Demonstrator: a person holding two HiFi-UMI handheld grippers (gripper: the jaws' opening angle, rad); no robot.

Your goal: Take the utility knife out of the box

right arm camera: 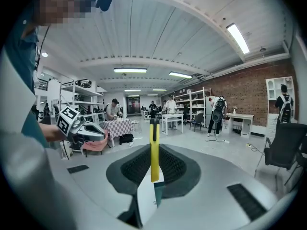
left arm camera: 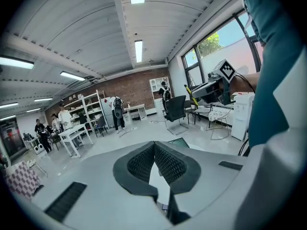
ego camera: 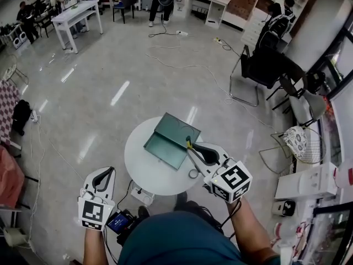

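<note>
Two grippers show in the head view. The right gripper (ego camera: 190, 146), centre-right of frame, is clamped on the yellow knife (ego camera: 188, 142). Only the knife's tip shows past the jaws; the rest is hidden between them. That tip overlaps the right edge of the open green box (ego camera: 168, 142), which sits on the round white table (ego camera: 140, 167) mid-frame. Height above the box can't be judged from here. A small ring (ego camera: 192, 174) lies on the table just below the gripper, too small to identify. The left gripper (ego camera: 105, 174) is at lower left, off the table's edge, with its jaws together.

Left gripper view: the left gripper (left arm camera: 154, 145) has its pads meeting at the tips with nothing between them. A sliver of the box (left arm camera: 180, 142) shows just beyond; the gripper body cuts off most of it. The right gripper (left arm camera: 194, 92) is at upper right, in the air well above the box, with the knife (left arm camera: 189, 92) a thin yellow line sticking out of it.

Right gripper view: the knife (right arm camera: 154, 147) stands upright, dead centre, pinched at its lower part by the right gripper (right arm camera: 153, 169). It has a dark slot near its top, and its bottom end is hard to make out. The left gripper (right arm camera: 98, 132) is at mid-left.
</note>
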